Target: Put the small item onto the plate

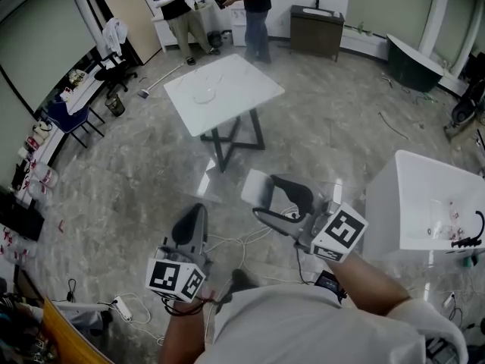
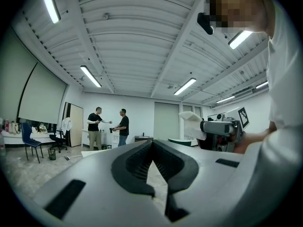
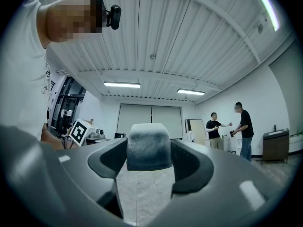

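Observation:
In the head view my right gripper is held at chest height over the floor, shut on the small item, a white foam-like block. The right gripper view shows that block squeezed between the jaws of the right gripper. My left gripper is beside it to the left; in its own view the left gripper has its jaws shut together with nothing between them. A clear plate lies on the white table a few steps ahead.
Two people stand talking beyond the table. Office chairs and a cluttered desk line the left wall. A second white table with small items is close on my right. Cables and a power strip lie on the floor by my feet.

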Motion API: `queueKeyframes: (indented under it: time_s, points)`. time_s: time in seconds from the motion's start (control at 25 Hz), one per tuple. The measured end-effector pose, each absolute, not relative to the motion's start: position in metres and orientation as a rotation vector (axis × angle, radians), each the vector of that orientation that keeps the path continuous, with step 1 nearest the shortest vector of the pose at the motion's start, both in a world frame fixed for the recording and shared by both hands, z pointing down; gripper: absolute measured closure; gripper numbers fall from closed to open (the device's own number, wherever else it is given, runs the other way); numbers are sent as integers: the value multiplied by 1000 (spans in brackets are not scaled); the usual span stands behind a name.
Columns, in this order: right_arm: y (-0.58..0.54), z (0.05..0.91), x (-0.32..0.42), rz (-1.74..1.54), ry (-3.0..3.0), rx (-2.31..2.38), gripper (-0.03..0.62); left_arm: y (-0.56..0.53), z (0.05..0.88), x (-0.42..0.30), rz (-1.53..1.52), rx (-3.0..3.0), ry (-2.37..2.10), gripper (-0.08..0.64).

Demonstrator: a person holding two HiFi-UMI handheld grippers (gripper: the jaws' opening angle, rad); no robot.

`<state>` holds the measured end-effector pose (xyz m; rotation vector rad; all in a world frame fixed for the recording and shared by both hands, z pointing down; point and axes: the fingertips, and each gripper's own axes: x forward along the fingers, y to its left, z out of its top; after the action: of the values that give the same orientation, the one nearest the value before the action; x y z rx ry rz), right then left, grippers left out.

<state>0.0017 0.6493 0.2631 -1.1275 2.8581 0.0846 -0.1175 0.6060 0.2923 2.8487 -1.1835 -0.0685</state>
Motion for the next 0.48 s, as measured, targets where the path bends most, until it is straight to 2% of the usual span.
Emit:
queueKeyframes:
  time_s: [0.48]
  points:
    - [524, 247, -58, 105, 2766, -1236, 318, 478, 280, -182, -56, 2897, -1093, 554]
